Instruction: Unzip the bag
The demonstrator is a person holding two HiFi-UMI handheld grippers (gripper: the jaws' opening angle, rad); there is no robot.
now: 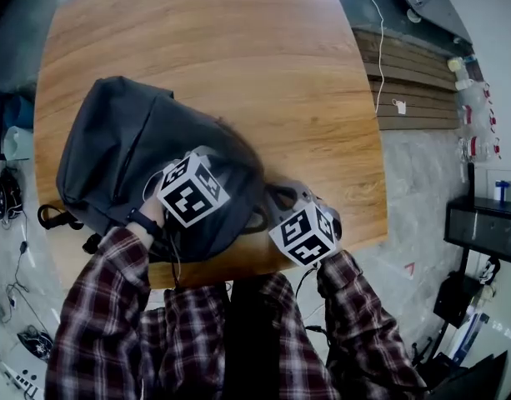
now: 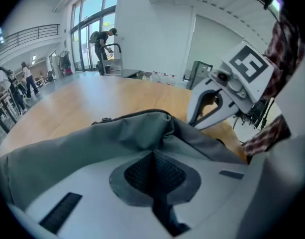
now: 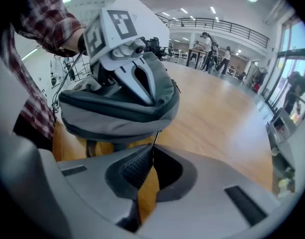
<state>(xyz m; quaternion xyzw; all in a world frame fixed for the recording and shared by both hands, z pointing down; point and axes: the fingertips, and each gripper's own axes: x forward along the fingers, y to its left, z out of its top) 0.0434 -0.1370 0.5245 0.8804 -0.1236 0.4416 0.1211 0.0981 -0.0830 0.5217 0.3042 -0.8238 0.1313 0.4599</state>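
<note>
Nearest the camera, the person's plaid sleeves (image 1: 105, 307) reached forward over the near edge of the table (image 1: 238, 48), one gripper in each hand. The left gripper (image 2: 153, 154) had its jaws pressed together on a fold of grey fabric at the top of the bag (image 1: 122, 148); the right gripper view confirmed this, showing the jaws nipped into the bag's upper edge. The right gripper (image 3: 151, 147), just beside the bag's near end, had its tips closed on a thin dark pull cord (image 3: 155, 133) running down from the bag (the pads met only at the very tips, with wood showing through the gap behind them).

The bag, a dark grey backpack, lay on the near-left part of the round-cornered wooden table, close to the person, with black straps (image 1: 55, 217) hanging over the left edge. The far half of the table carried nothing else.

Beyond the table, a slatted wooden platform (image 1: 409, 82) sat on the grey floor to the right. Both gripper views showed a bright hall with distant people (image 3: 212, 49).
</note>
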